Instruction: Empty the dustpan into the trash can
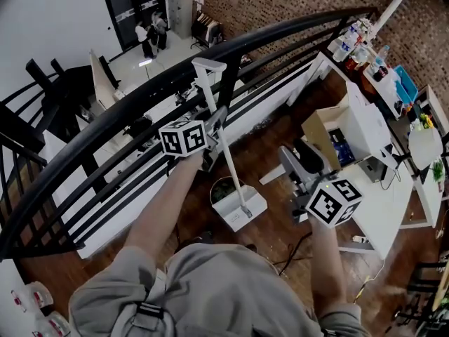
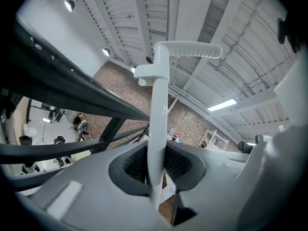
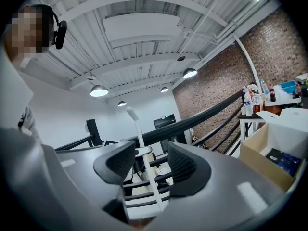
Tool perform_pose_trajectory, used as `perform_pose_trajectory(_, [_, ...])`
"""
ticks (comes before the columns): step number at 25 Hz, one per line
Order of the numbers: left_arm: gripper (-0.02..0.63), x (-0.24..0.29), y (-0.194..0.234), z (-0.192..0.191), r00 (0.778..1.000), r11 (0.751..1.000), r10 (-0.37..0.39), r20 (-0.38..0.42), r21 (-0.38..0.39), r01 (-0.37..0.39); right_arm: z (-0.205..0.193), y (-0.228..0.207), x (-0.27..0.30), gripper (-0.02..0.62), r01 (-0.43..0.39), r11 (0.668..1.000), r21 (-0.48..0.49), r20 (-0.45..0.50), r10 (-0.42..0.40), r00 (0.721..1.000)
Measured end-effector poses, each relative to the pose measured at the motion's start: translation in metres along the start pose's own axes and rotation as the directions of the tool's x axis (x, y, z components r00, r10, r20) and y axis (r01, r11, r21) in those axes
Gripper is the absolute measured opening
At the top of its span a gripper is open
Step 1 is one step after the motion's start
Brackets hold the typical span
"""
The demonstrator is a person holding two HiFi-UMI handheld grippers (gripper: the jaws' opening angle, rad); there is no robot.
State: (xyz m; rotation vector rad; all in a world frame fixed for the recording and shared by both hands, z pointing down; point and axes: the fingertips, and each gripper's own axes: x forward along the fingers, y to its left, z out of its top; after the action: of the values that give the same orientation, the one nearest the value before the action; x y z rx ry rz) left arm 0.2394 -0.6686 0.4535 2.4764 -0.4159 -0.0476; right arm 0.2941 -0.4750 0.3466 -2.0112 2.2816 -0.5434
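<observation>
A white long-handled dustpan (image 1: 242, 210) stands on the wooden floor below me, its pole (image 1: 226, 153) rising to a bent grip (image 1: 208, 66). Just behind the pan sits a small dark round trash can (image 1: 220, 187). My left gripper (image 1: 215, 128) is shut on the pole high up; in the left gripper view the pole (image 2: 160, 105) runs up between the pads of that gripper (image 2: 156, 166). My right gripper (image 1: 300, 157) hangs to the right of the dustpan, open with nothing in it. In the right gripper view this gripper (image 3: 151, 166) faces the pole (image 3: 142, 143), which stands some way beyond its jaws.
A black curved railing (image 1: 140, 97) with white-edged rails runs across just beyond the dustpan. An open cardboard box (image 1: 335, 135) stands at the right beside a white table (image 1: 393, 209). Bottles (image 1: 358, 44) crowd a far table. Cables (image 1: 295, 248) lie on the floor near my feet.
</observation>
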Motion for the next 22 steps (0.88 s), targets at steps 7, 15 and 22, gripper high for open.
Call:
perform_pose_trajectory(7, [0.061,-0.005,-0.037,-0.014,0.999,0.999,-0.033,-0.012,0.027,0.033,-0.004,0.005,-0.014,0.206,-0.029,1.0,0.004,0.004,0.029,1.0])
perform_pose_trajectory(15, [0.067,-0.01,-0.142,-0.057,0.999,0.985,-0.041,-0.022,0.167,0.044,-0.012,-0.021,-0.097,0.205,-0.068,0.997,0.022,0.004,0.068,0.998])
perform_pose_trajectory(22, [0.063,-0.031,-0.229,-0.103,0.997,0.932,-0.029,-0.065,0.359,0.051,-0.018,-0.032,-0.169,0.198,-0.119,0.992,0.04,0.027,0.118,0.993])
